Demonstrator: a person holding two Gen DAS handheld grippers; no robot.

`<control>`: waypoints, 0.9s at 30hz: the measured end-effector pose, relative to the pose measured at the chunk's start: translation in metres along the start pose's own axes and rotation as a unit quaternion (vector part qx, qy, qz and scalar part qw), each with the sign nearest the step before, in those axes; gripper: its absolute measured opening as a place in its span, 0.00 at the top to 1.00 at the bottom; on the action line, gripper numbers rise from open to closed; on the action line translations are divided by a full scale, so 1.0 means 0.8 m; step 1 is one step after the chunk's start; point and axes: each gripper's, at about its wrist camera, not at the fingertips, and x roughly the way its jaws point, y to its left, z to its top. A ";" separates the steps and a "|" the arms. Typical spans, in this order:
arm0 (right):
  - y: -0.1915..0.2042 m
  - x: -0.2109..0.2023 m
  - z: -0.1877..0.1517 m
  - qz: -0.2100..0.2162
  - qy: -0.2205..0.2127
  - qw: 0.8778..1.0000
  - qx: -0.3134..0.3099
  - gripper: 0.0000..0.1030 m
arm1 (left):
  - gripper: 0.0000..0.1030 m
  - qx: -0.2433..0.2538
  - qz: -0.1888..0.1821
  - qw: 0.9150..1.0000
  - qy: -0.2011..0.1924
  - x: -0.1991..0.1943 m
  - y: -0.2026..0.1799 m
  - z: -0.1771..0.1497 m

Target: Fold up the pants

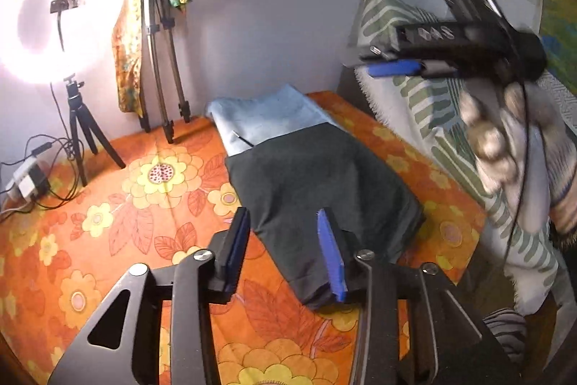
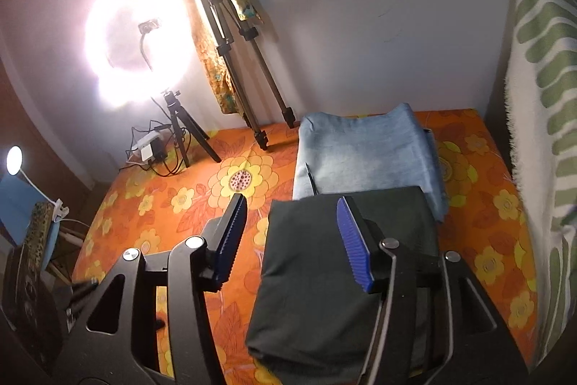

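Dark folded pants (image 1: pixel 317 183) lie on the orange floral bedsheet (image 1: pixel 108 222), overlapping a folded light blue garment (image 1: pixel 267 114) behind them. My left gripper (image 1: pixel 285 255) is open and empty, held above the pants' near left corner. The right gripper (image 1: pixel 393 67) shows blurred at upper right in the left wrist view, with the hand holding it. In the right wrist view the dark pants (image 2: pixel 346 276) lie below my right gripper (image 2: pixel 292 240), which is open and empty above them. The blue garment (image 2: pixel 364 154) lies beyond.
A lit ring light (image 2: pixel 133 38) on a small tripod and a tall tripod (image 2: pixel 234 42) draped with cloth stand at the wall. A power strip with cables (image 2: pixel 151 150) lies by them. A green striped pillow (image 2: pixel 541 89) is on the right. A desk lamp (image 2: pixel 14 161) is at far left.
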 end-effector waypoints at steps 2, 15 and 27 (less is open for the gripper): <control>-0.006 -0.015 -0.016 -0.009 -0.005 1.000 0.001 0.41 | 0.62 -0.007 -0.009 1.000 0.003 0.007 -0.001 -0.001; -0.128 -0.066 -0.098 -0.058 -0.040 0.995 0.066 0.12 | 0.51 -0.089 -0.039 0.995 0.036 0.071 0.031 -0.022; -0.223 0.045 -0.116 -0.003 0.057 0.996 0.065 0.12 | 0.44 -0.132 -0.038 0.987 0.088 0.153 0.063 -0.031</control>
